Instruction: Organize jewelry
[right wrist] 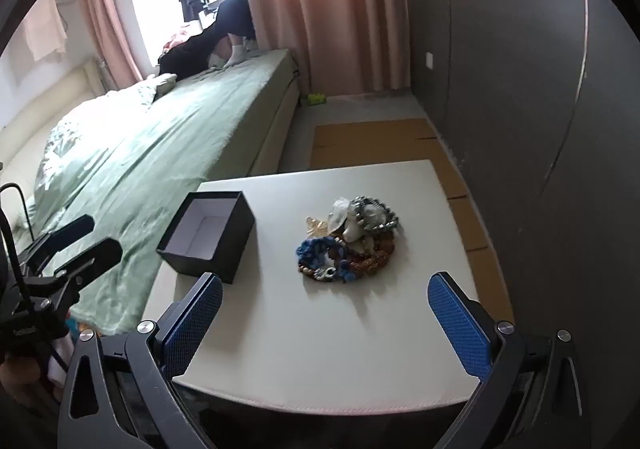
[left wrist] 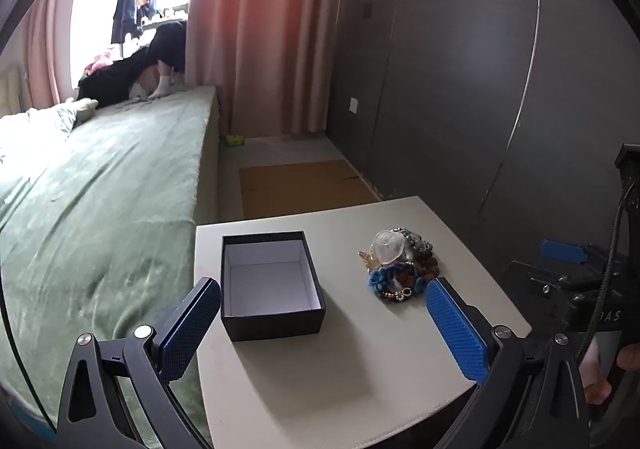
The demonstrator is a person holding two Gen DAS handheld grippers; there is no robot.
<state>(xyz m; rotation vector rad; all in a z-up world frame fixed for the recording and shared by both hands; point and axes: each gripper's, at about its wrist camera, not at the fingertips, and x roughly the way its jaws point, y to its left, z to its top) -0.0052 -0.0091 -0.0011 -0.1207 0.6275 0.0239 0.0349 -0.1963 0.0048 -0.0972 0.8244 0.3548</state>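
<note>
Ahead of my fingers: open dark box, white inside, empty, upright, left; jewelry heap, beads tangled, right, apart.

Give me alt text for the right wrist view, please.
Open right tongs hover empty over a white table, facing a tangled jewelry pile. An open, empty dark box sits to its left, beside a green bed.

Left black gripper with blue ribbed pads: jaws spread wide, nothing between, angled downward. Right black gripper, blue ribbed pads: jaws likewise wide, empty.
</note>
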